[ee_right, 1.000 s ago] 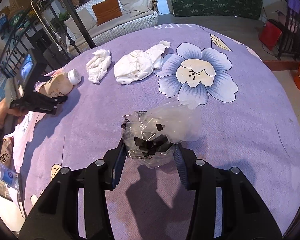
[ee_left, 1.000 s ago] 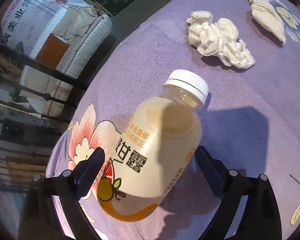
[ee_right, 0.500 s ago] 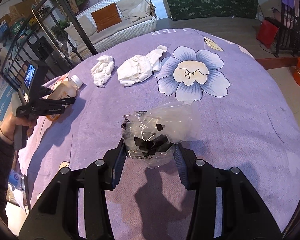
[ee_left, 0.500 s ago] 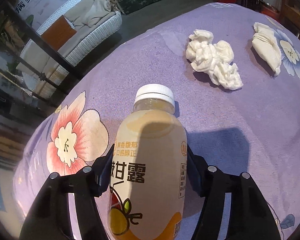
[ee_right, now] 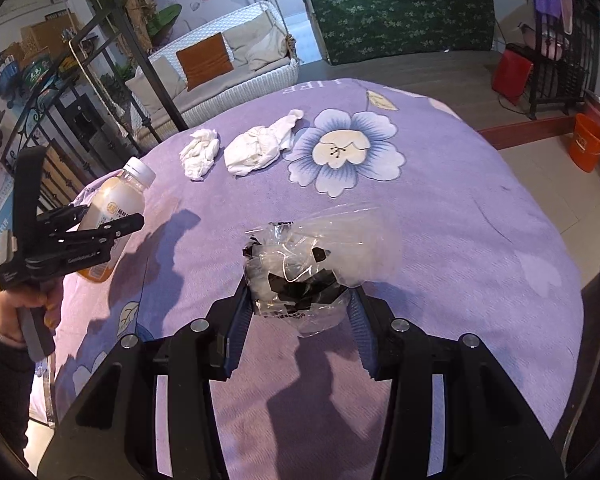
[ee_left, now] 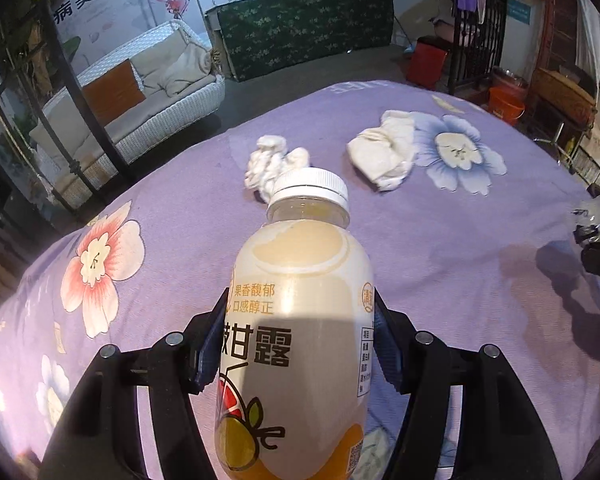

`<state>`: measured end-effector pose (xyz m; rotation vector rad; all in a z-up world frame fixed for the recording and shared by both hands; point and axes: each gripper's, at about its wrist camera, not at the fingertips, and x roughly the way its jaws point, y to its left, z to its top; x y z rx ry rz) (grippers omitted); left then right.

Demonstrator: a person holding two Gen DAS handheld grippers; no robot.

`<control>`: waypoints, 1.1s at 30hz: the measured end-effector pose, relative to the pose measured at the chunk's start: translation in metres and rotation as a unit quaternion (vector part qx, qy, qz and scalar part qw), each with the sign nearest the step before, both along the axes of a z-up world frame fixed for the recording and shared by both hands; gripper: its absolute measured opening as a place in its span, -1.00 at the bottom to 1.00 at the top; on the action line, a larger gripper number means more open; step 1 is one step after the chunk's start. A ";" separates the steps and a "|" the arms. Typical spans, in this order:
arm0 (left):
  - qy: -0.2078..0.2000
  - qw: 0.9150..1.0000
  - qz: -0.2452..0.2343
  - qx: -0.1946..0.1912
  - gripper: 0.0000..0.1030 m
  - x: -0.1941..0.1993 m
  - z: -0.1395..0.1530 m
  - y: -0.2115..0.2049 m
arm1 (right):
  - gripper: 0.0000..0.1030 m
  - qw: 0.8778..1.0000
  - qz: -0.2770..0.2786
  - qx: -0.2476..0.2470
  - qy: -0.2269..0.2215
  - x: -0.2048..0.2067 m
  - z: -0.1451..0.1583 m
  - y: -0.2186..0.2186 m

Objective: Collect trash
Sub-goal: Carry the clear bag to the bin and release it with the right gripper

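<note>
My left gripper (ee_left: 300, 344) is shut on a cream drink bottle (ee_left: 296, 320) with a white cap, held tilted above the purple flowered tablecloth (ee_left: 440, 260). The bottle also shows in the right wrist view (ee_right: 114, 208), lifted at the table's left edge. My right gripper (ee_right: 296, 312) is shut on a crumpled clear plastic wrapper (ee_right: 312, 256) with black print. Two white crumpled tissues lie on the far side: a small one (ee_left: 272, 164) (ee_right: 200, 152) and a larger one (ee_left: 384, 152) (ee_right: 260, 144).
A white wicker sofa (ee_right: 228, 68) with an orange cushion stands beyond the table. A black metal frame (ee_right: 140, 60) rises at the left. A red box (ee_right: 512, 76) and an orange bucket (ee_right: 588, 140) stand on the floor at the right.
My left gripper has closed on the bottle and lifted it off the cloth, tipping its view up toward the room. My right gripper has stayed shut on the wrapper.
</note>
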<state>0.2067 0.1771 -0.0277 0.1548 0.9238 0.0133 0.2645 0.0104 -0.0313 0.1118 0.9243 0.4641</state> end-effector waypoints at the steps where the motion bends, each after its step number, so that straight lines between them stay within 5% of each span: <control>1: -0.005 1.000 0.000 -0.002 0.20 -0.004 0.002 -0.008 | -0.10 1.000 -0.004 0.001 -0.003 -0.004 0.000 -0.005; 19: -0.068 0.986 -0.122 -0.089 0.20 -0.058 0.015 -0.171 | -0.10 0.990 -0.141 0.008 -0.015 -0.077 -0.004 -0.157; 33: -0.067 0.962 -0.224 -0.143 0.20 -0.059 0.015 -0.279 | -0.10 0.958 -0.287 -0.023 -0.009 -0.106 -0.014 -0.276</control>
